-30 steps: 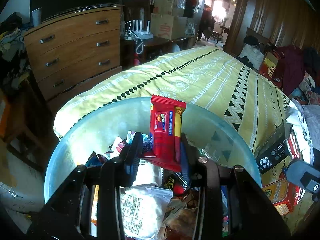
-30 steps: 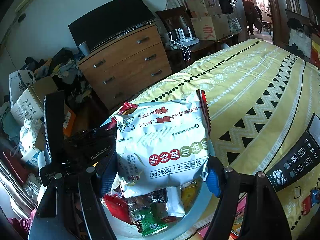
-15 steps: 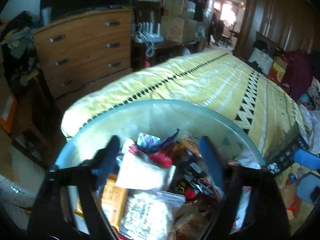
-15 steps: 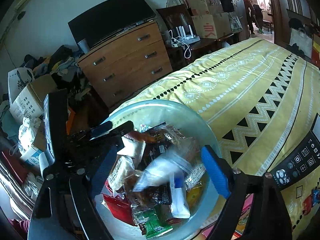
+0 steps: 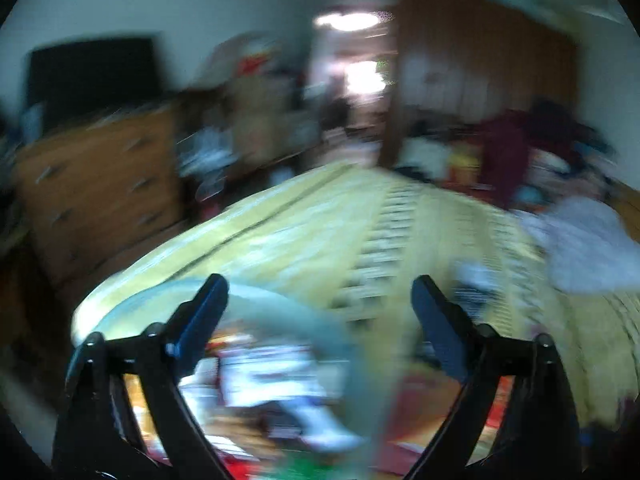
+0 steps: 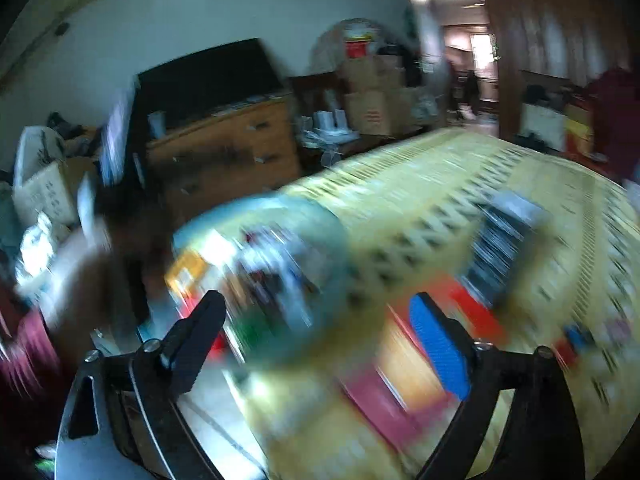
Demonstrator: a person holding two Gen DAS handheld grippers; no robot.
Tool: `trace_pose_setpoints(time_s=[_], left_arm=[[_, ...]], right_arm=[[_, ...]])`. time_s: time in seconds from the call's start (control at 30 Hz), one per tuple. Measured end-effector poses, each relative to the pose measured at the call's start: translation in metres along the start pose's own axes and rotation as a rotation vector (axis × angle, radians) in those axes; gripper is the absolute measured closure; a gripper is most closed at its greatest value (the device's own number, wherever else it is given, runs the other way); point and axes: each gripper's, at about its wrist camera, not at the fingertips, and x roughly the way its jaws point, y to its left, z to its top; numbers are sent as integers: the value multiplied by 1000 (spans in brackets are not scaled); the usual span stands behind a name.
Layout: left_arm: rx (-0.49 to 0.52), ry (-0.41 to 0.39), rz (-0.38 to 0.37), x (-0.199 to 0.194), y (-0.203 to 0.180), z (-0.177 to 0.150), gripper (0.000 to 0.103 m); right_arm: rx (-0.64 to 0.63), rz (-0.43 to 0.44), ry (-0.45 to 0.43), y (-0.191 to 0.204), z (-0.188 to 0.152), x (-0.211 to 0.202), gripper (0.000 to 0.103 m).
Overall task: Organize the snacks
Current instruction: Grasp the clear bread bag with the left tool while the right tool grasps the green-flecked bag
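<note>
Yellow patterned bedspread fills the left wrist view, badly smeared by motion, with a wooden dresser behind it. One pale blue bowl sits at the bed's near corner, heaped with snack packets too blurred to count. The left tool has just been opening its jaws; they stand wide with nothing between them, above the bowl's rim, presumably freed for the next packet.

From the right wrist view, the same single bowl lies ahead and to the left, its snacks piled inside. The right tool has also just been opening and holds nothing. It points past the bowl toward red and yellow packets lying loose on the bedspread, probably the ones left to gather. One dark remote-like panel rests beyond them.
</note>
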Motion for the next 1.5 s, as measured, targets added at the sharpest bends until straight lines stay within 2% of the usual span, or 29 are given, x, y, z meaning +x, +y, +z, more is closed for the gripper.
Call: trace_pose_setpoints(time_s=[0.03, 0.1, 0.17, 0.27, 0.37, 0.4, 0.47, 0.5, 0.63, 0.67, 0.8, 0.9, 1.0, 1.07, 1.1, 1.13, 1.37, 1.5], left_arm=[[36, -13, -60, -9, -24, 0, 0], [110, -11, -224, -24, -80, -8, 0], [178, 53, -380, -25, -136, -26, 0], [261, 195, -518, 0, -210, -72, 0], [247, 426, -606, 59, -264, -123, 0], [227, 521, -611, 89, -282, -147, 0], [209, 638, -556, 130, -308, -182, 5], [201, 668, -535, 144, -317, -196, 9], [151, 756, -476, 192, -358, -241, 9], [145, 760, -468, 193, -365, -249, 9], [153, 691, -399, 200, -393, -252, 7], [169, 685, -356, 207, -399, -257, 3], [294, 665, -305, 205, -405, -268, 5], [351, 637, -286, 202, -409, -273, 15], [360, 622, -292, 198, -407, -272, 36], [358, 604, -303, 193, -403, -268, 45], [355, 545, -300, 181, -359, -247, 46], [299, 542, -285, 183, -328, -239, 46]], right_arm=[[38, -34, 33, -14, -24, -12, 7], [131, -101, 108, -48, -73, -37, 7], [209, -191, 158, -79, -116, -64, 7], [379, -272, 191, -124, -168, -102, 7], [494, -306, 197, -154, -201, -127, 7], [517, -305, 195, -162, -208, -132, 7], [549, -308, 185, -179, -217, -141, 7], [557, -305, 179, -186, -222, -143, 7], [594, -295, 161, -214, -226, -149, 7], [602, -294, 161, -221, -229, -152, 7], [610, -302, 159, -238, -235, -158, 7], [621, -305, 164, -247, -239, -160, 7], [660, -294, 159, -260, -245, -158, 7], [675, -287, 152, -268, -246, -157, 7], [677, -286, 147, -270, -246, -156, 7], [678, -287, 140, -271, -245, -157, 7], [659, -300, 76, -309, -212, -165, 8], [604, -321, 73, -360, -178, -138, 8]])
